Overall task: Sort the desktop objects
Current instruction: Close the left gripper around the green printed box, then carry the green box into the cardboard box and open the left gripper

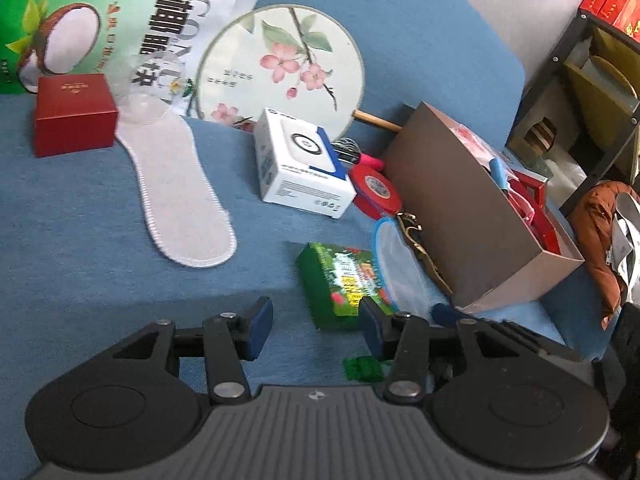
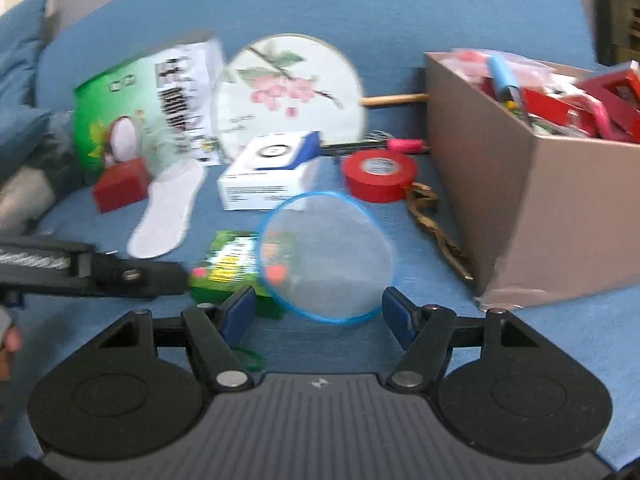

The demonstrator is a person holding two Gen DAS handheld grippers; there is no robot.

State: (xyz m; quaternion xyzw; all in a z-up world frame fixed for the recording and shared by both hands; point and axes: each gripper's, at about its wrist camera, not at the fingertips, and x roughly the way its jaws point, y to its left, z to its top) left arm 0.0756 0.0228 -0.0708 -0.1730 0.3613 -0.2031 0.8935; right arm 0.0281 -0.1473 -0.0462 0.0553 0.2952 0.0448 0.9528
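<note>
My left gripper (image 1: 316, 326) is open and empty over the blue cloth, just in front of a green packet (image 1: 344, 280). My right gripper (image 2: 316, 316) is open, its fingers either side of a round blue-rimmed mesh strainer (image 2: 326, 256) that overlaps the green packet (image 2: 232, 264). The strainer (image 1: 394, 260) leans by the brown cardboard box (image 1: 468, 216). The box (image 2: 516, 168) holds several red and pink items. Still on the cloth are a white boxed device (image 1: 300, 168), a red tape roll (image 1: 374, 192), a white insole (image 1: 176, 184), a small red box (image 1: 74, 114) and a round flowered fan (image 1: 280, 68).
A green coconut snack bag (image 1: 100, 20) and a clear glass (image 1: 154, 88) lie at the back left. A brass clasp (image 2: 436, 228) and a whisk with pink handle (image 2: 400, 145) lie by the box. A metal shelf (image 1: 580, 92) stands right. The left gripper body (image 2: 92, 272) shows at left.
</note>
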